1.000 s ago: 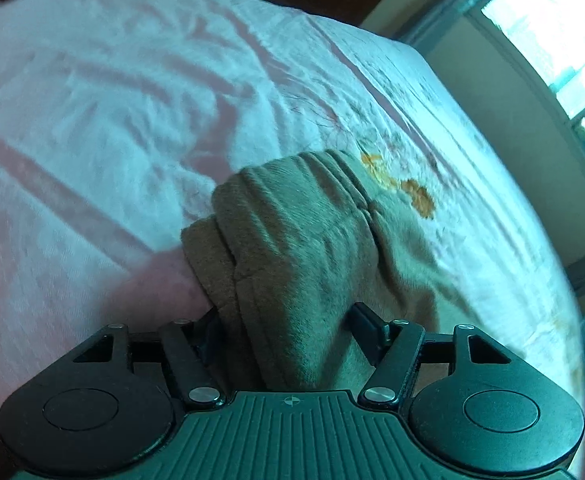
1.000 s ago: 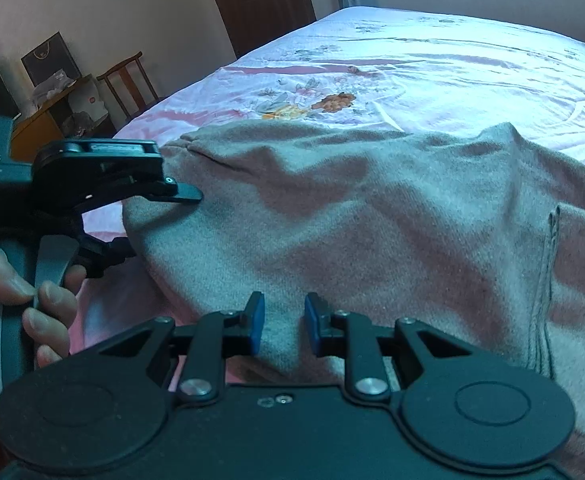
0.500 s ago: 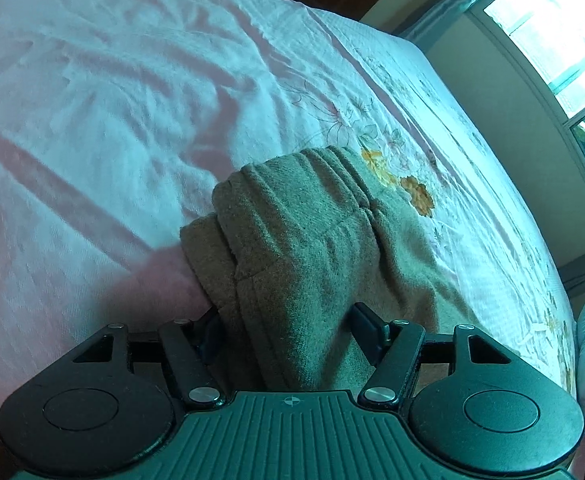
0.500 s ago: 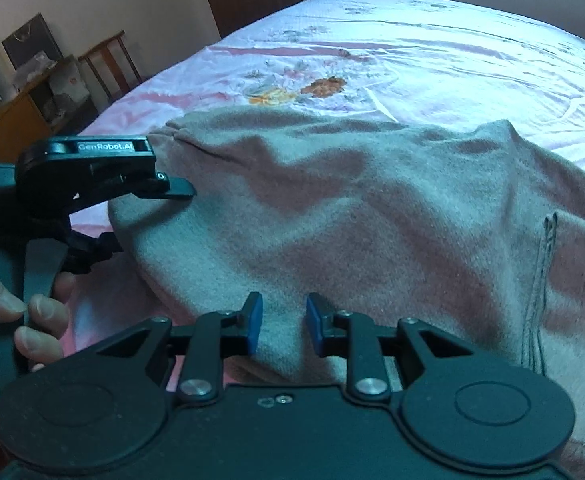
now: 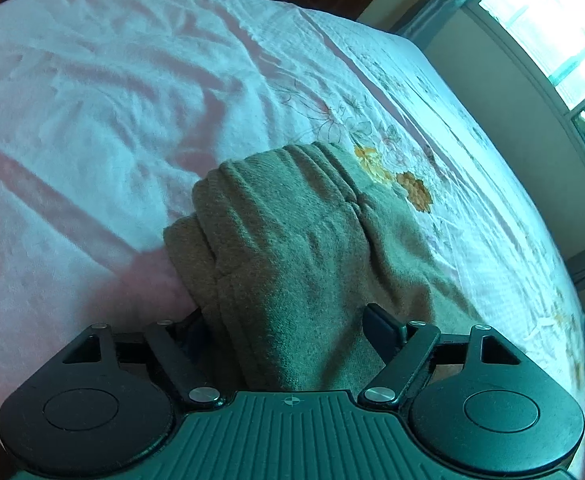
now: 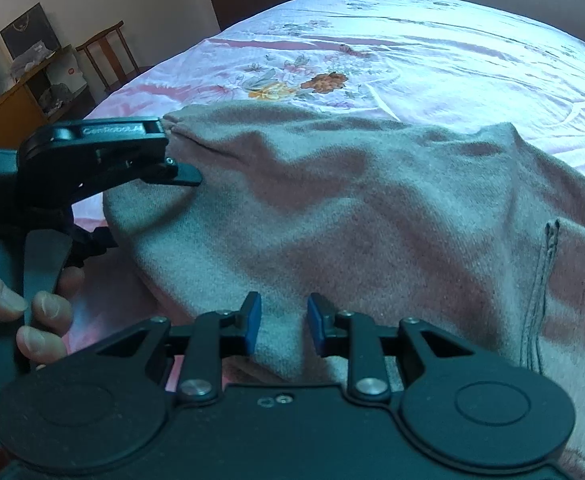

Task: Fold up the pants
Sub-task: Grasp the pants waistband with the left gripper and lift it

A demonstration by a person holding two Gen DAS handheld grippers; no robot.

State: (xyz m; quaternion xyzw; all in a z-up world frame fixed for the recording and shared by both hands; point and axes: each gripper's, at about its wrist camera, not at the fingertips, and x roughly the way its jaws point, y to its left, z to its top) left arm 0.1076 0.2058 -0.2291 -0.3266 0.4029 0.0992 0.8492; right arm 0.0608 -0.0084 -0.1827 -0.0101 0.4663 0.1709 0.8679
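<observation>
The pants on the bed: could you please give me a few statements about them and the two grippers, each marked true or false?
1. The left gripper has a bunched part of the pants between its fingers. True.
2. The pants lie on a bare wooden floor. False: they lie on a pink floral bedsheet.
3. The right gripper has pants fabric between its blue pads. True.
4. The pants are bright red. False: they are greyish brown.
5. A wooden chair stands beside the bed. True.
</observation>
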